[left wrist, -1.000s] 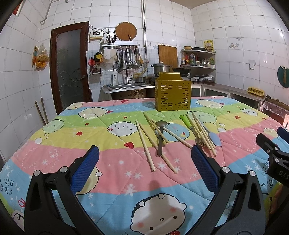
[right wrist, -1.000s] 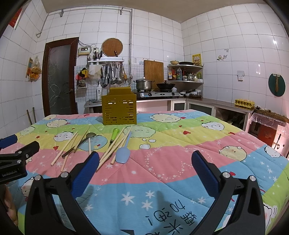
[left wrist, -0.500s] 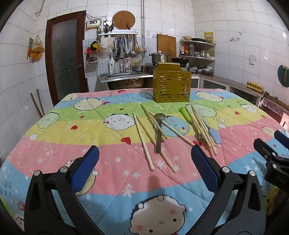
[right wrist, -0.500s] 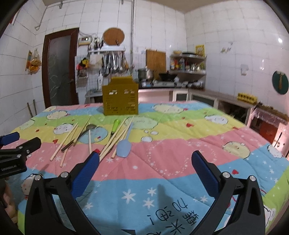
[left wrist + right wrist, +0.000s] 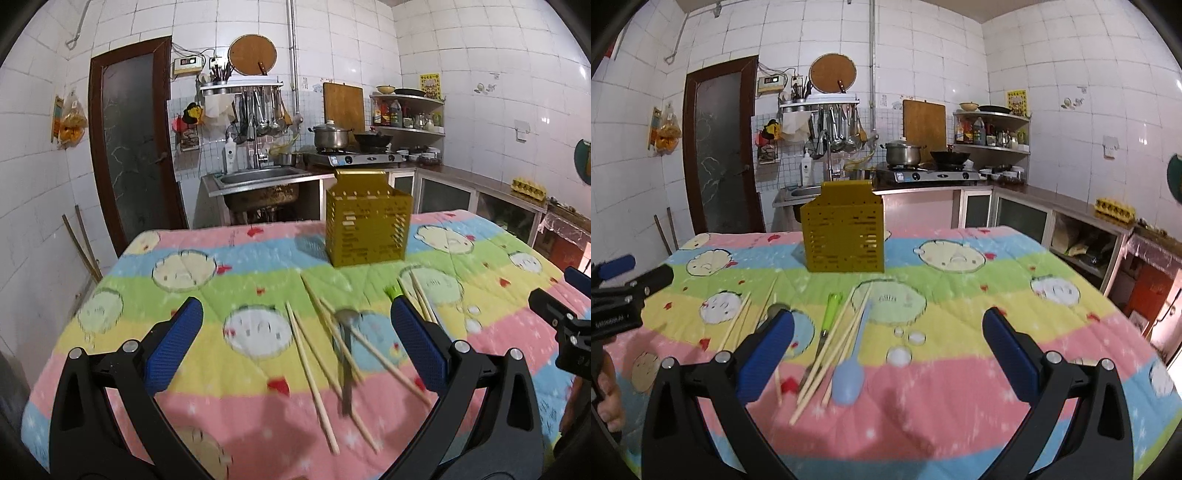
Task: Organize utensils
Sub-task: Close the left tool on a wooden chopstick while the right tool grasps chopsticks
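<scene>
A yellow slotted utensil holder (image 5: 367, 221) (image 5: 844, 225) stands on the table's far side. Loose utensils lie in front of it: several wooden chopsticks (image 5: 312, 380) (image 5: 831, 350), a metal spoon (image 5: 346, 354), a green-handled fork (image 5: 827, 325) and a light blue spoon (image 5: 849, 373). My left gripper (image 5: 295, 347) is open and empty, above the chopsticks and metal spoon. My right gripper (image 5: 886, 350) is open and empty, above the blue spoon and chopsticks. Each gripper shows at the edge of the other's view.
The table is covered by a striped cartoon quilt (image 5: 184, 295) (image 5: 997, 314). Behind it are a sink (image 5: 258, 177), a stove with pots (image 5: 923, 166), shelves and a brown door (image 5: 129, 147). Cabinets (image 5: 1071, 229) run along the right wall.
Both grippers have moved forward over the table toward the utensils and holder, which now look closer. Both stay open and empty.
</scene>
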{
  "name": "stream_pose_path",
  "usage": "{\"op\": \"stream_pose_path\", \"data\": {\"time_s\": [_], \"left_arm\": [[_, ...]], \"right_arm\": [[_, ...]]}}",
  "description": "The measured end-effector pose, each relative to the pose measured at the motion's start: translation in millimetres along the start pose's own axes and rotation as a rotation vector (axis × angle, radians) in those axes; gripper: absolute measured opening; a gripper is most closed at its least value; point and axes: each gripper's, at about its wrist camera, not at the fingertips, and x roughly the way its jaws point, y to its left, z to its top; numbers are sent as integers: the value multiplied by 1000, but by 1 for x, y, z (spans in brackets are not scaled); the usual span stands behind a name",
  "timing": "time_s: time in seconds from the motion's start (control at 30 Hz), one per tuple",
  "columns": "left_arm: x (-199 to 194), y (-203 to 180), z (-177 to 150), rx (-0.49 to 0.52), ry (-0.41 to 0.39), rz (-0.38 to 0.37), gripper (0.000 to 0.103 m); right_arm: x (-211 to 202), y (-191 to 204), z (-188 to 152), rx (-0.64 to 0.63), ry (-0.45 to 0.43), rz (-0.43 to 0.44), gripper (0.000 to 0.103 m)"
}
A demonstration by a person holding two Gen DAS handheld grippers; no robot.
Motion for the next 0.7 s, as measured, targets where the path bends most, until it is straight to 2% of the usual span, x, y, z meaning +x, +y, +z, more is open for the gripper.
{"op": "stream_pose_path", "data": {"time_s": [0.13, 0.4, 0.53, 0.7], "left_arm": [[32, -2, 19, 7, 24, -6, 98], [112, -14, 31, 49, 87, 59, 98], [152, -13, 33, 5, 189, 10, 98], [178, -14, 37, -15, 224, 27, 98]], "right_arm": [[29, 4, 12, -30, 33, -22, 100], [118, 2, 23, 7, 212, 24, 100], [159, 1, 27, 25, 267, 1, 99], [198, 3, 31, 56, 336, -17, 99]]}}
